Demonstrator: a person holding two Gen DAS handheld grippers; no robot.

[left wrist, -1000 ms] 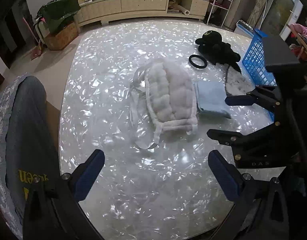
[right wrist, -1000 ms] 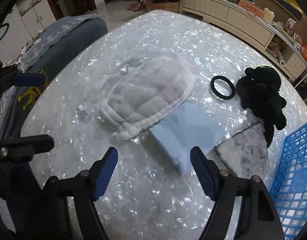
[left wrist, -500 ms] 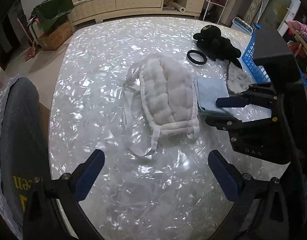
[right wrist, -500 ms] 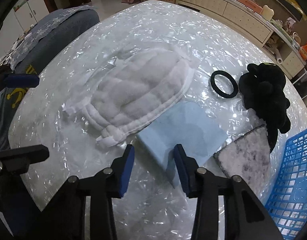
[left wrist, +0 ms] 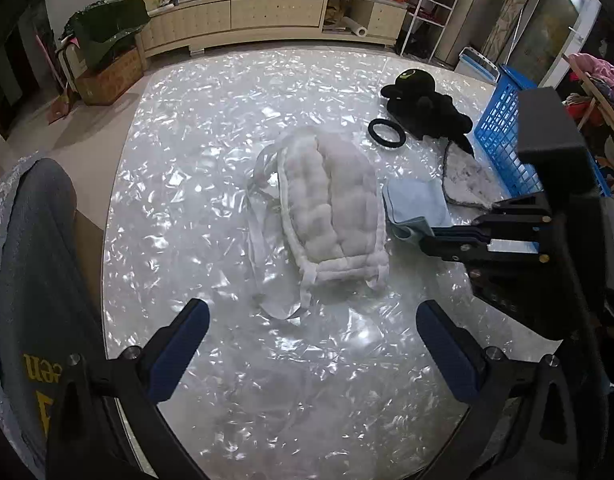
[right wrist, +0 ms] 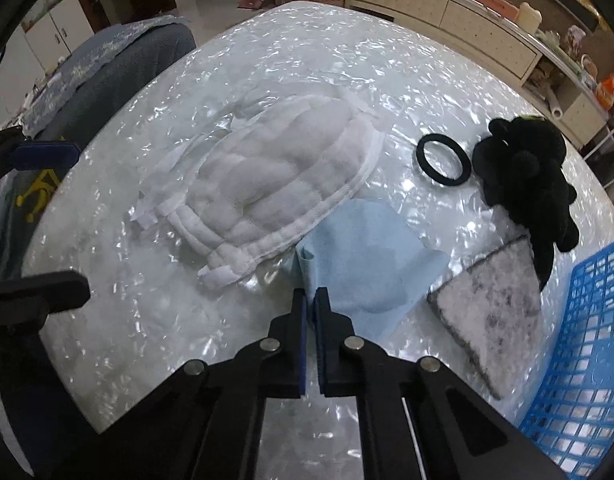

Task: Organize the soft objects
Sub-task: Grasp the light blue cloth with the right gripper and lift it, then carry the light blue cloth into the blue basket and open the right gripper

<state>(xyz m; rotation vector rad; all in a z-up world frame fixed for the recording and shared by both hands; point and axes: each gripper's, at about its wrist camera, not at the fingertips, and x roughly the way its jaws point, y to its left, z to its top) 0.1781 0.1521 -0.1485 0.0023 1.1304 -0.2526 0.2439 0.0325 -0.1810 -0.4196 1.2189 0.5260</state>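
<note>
A light blue cloth (right wrist: pixel 367 256) lies on the shiny white table (right wrist: pixel 267 64), also in the left wrist view (left wrist: pixel 415 204). My right gripper (right wrist: pixel 310 294) is shut on the cloth's near edge; it shows from the side in the left wrist view (left wrist: pixel 439 234). A white quilted pad (left wrist: pixel 331 204) with straps lies left of the cloth (right wrist: pixel 275 176). A grey-edged white cloth (right wrist: pixel 491 300), a black plush toy (right wrist: pixel 531 176) and a black ring (right wrist: pixel 443 160) lie beyond. My left gripper (left wrist: pixel 311 348) is open and empty, above the table's near part.
A blue plastic basket (right wrist: pixel 579 344) stands at the table's right edge, also in the left wrist view (left wrist: pixel 507 136). A grey chair back (left wrist: pixel 35 264) is at the left. A long cabinet (left wrist: pixel 267 16) stands beyond the table.
My right gripper has moved forward to the blue cloth and its fingers have closed on the cloth's edge. My left gripper stays open with only a small shift in view.
</note>
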